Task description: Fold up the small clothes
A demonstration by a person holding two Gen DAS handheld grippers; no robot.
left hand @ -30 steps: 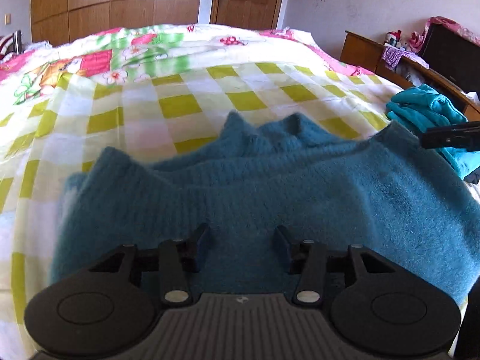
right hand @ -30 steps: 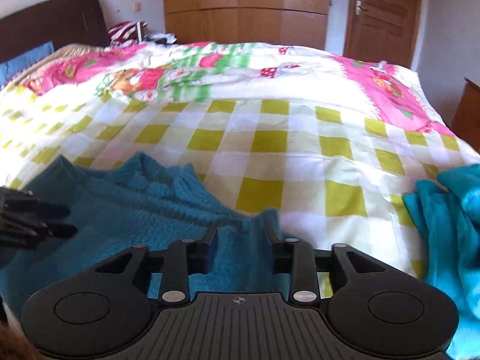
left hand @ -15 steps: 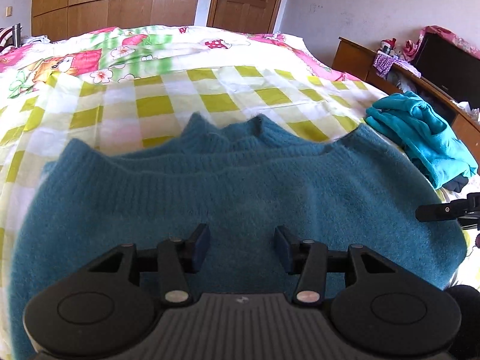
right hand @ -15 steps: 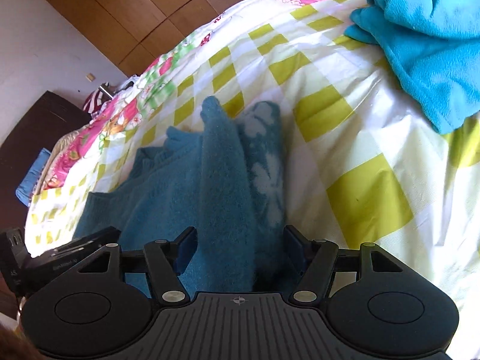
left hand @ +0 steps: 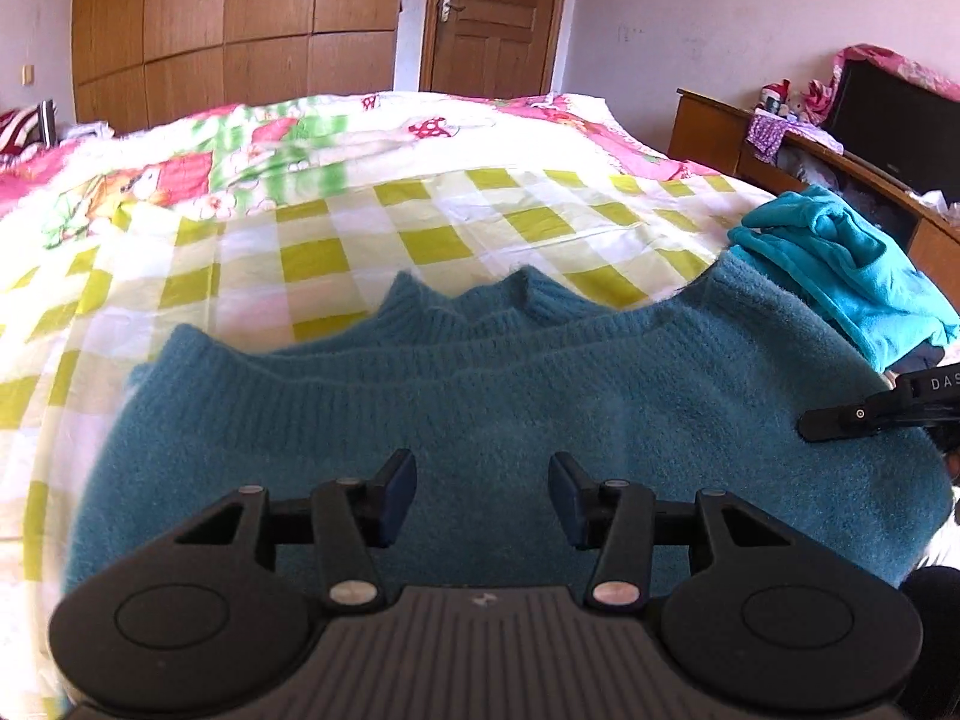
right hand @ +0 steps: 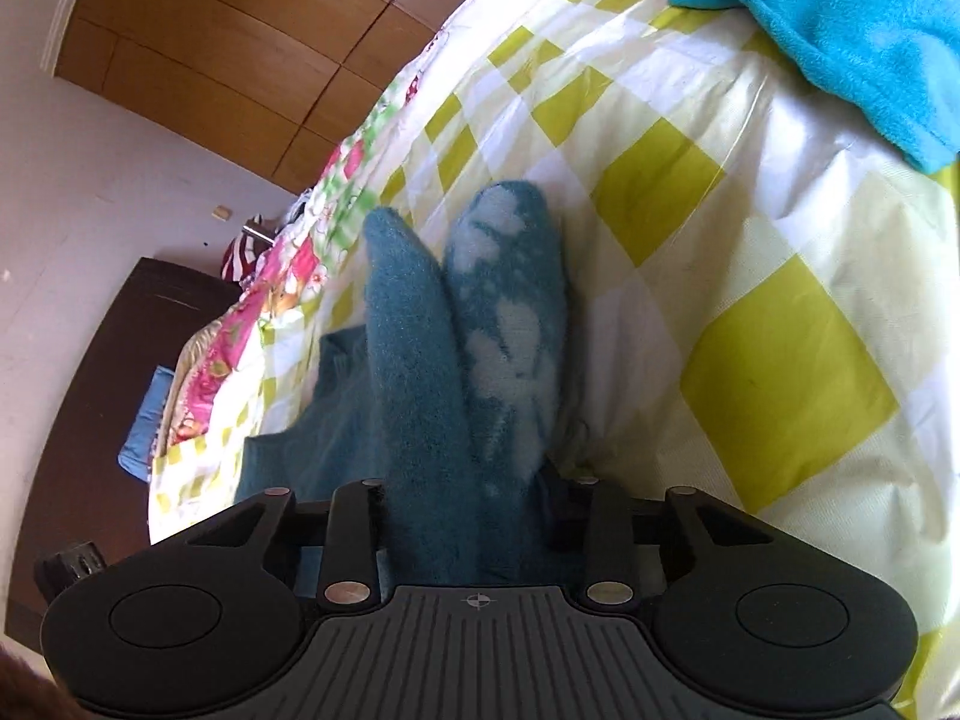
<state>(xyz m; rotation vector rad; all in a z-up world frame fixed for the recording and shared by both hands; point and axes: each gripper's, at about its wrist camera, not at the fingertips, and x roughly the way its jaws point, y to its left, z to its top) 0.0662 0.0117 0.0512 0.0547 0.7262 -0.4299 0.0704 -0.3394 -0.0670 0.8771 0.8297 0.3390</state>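
A fuzzy teal sweater (left hand: 480,396) lies spread on the checked quilt (left hand: 336,252), neckline toward the far side. My left gripper (left hand: 480,492) hovers over its near part, open, with nothing between the blue pads. My right gripper (right hand: 465,498) is rolled on its side at the sweater's right edge. Its jaws are closing on a thick doubled fold of the sweater (right hand: 456,330), which fills the gap between them. One of the right gripper's fingers (left hand: 852,417) shows at the sweater's right edge in the left wrist view.
A crumpled turquoise garment (left hand: 840,264) lies on the bed just right of the sweater, also the turquoise garment (right hand: 840,18) in the right wrist view. A wooden dresser (left hand: 720,120) and a dark screen (left hand: 894,114) stand beyond the bed's right side. Wardrobes and a door line the far wall.
The right gripper dropped from above the bed, rolled onto its side, and closed around a fold at the sweater's right edge. The left gripper drew back slightly, still open.
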